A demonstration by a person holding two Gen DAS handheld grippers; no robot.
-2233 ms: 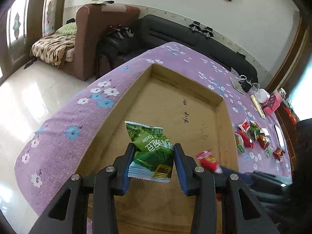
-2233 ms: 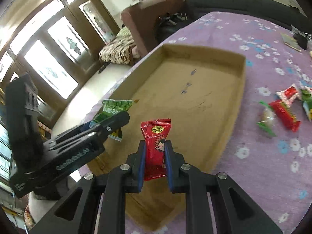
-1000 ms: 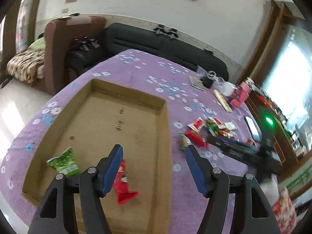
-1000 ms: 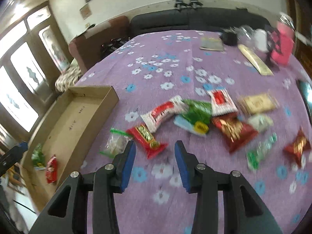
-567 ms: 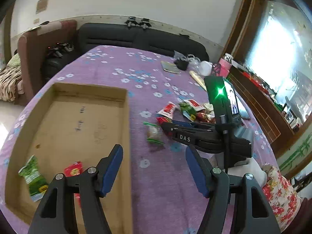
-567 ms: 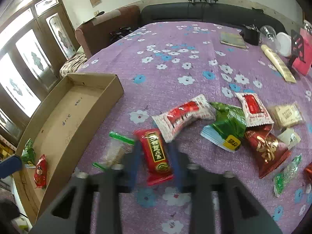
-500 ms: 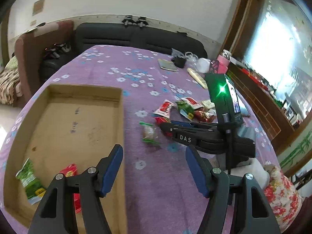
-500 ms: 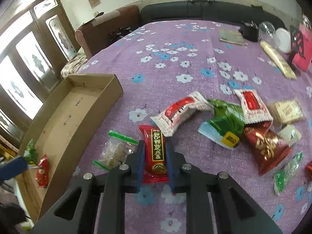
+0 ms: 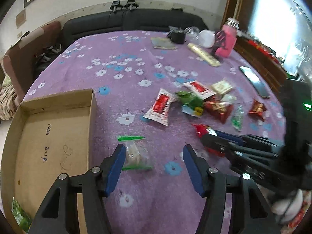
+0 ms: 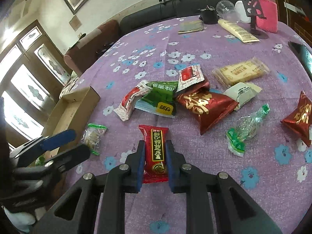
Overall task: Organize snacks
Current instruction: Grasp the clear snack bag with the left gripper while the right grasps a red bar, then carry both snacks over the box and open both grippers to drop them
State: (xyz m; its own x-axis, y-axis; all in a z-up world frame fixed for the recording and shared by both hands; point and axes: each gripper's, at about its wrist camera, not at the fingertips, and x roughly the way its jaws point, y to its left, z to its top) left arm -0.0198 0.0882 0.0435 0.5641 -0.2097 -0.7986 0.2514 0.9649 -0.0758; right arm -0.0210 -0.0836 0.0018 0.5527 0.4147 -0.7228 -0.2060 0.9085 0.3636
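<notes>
My right gripper (image 10: 155,152) is shut on a red snack packet (image 10: 156,152) with a yellow label, held just above the purple cloth; it also shows in the left wrist view (image 9: 203,130). My left gripper (image 9: 153,156) is open over a clear packet with green ends (image 9: 134,152), which lies on the cloth beside the left finger. The cardboard tray (image 9: 91,105) is at the left, with a green packet (image 9: 18,216) in its near corner. Several more snacks lie in a pile (image 10: 202,103) further back.
A pink bottle (image 10: 266,15), a cream tube (image 10: 237,31), a black cup (image 10: 209,16) and a flat pouch (image 10: 192,27) stand at the table's far end. A phone (image 9: 254,81) lies at the right edge. A dark sofa (image 9: 136,19) runs behind the table.
Both grippers let go of their packets in the tray and swung right to the snack pile. My right gripper has shut on the red packet. My left gripper has come down over the clear packet.
</notes>
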